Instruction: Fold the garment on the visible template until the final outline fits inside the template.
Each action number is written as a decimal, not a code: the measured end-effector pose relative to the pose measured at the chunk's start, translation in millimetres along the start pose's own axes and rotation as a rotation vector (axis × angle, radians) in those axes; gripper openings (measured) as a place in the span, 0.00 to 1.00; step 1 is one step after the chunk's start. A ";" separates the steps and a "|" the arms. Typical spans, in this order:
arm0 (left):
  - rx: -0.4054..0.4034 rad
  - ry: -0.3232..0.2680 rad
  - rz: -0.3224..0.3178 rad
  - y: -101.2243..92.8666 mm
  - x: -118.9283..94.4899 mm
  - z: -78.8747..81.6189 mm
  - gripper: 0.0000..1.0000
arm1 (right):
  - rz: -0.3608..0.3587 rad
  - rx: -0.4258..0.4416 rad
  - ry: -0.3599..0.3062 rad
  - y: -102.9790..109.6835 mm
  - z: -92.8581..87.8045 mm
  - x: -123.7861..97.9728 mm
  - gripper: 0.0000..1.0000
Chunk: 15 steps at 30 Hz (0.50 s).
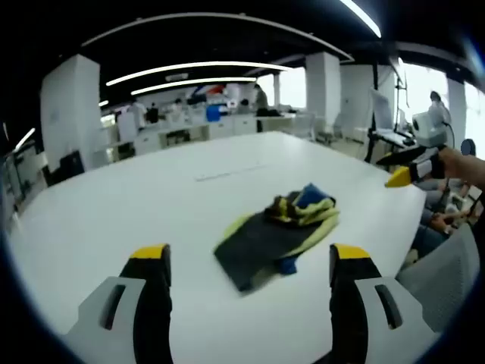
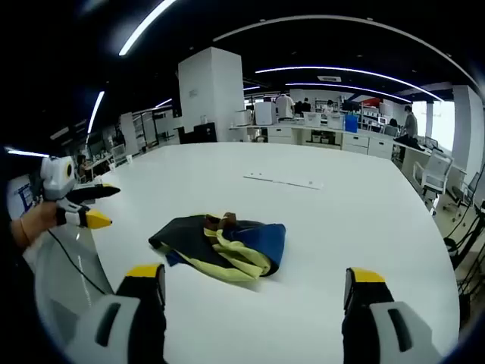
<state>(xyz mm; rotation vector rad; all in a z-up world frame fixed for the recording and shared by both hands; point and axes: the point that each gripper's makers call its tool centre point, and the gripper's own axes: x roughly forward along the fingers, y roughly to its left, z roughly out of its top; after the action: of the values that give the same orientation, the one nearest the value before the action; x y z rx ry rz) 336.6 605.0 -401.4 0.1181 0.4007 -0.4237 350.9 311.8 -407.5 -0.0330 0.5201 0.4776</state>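
The garment (image 1: 276, 231) lies crumpled in a loose heap on the white worktop (image 1: 151, 205), dark grey with yellow-green trim and a blue patch, nothing holding it. In my left gripper view, my left gripper (image 1: 250, 262) hovers above the worktop just short of the garment, jaws spread wide and empty. In my right gripper view, my right gripper (image 2: 258, 284) is likewise held wide apart and empty, just short of the garment (image 2: 220, 246).
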 end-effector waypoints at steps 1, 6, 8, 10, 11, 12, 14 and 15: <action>-0.008 0.002 -0.002 -0.9 0.3 -1.2 0.82 | -0.001 0.011 -0.011 -0.1 1.0 0.4 0.99; -0.006 0.001 -0.013 -8.4 0.2 -3.4 0.82 | 0.021 0.010 -0.018 5.2 -2.2 -0.5 0.98; -0.013 -0.004 -0.014 -8.9 0.8 -2.9 0.81 | 0.025 -0.003 -0.025 5.9 -4.5 0.3 0.98; -0.020 -0.007 -0.015 -9.6 1.2 -2.5 0.81 | 0.026 -0.001 -0.024 6.1 -7.0 1.9 0.98; -0.022 -0.008 -0.016 -10.0 1.2 -2.0 0.81 | 0.024 0.000 -0.026 6.2 -7.0 1.9 0.97; -0.020 -0.011 -0.015 -10.1 1.0 -1.2 0.81 | 0.023 -0.001 -0.032 6.3 -6.4 1.8 0.97; -0.015 -0.017 -0.016 -10.5 0.3 0.6 0.80 | 0.020 -0.005 -0.041 6.3 -7.2 2.6 0.95; -0.015 -0.017 -0.015 -10.2 0.3 0.9 0.79 | 0.021 -0.006 -0.040 6.4 -7.7 2.8 0.95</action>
<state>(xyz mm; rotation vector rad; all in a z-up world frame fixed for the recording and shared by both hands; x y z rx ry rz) 332.8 595.4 -401.0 0.0966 0.3880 -0.4366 346.6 317.6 -414.9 -0.0232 0.4803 0.4995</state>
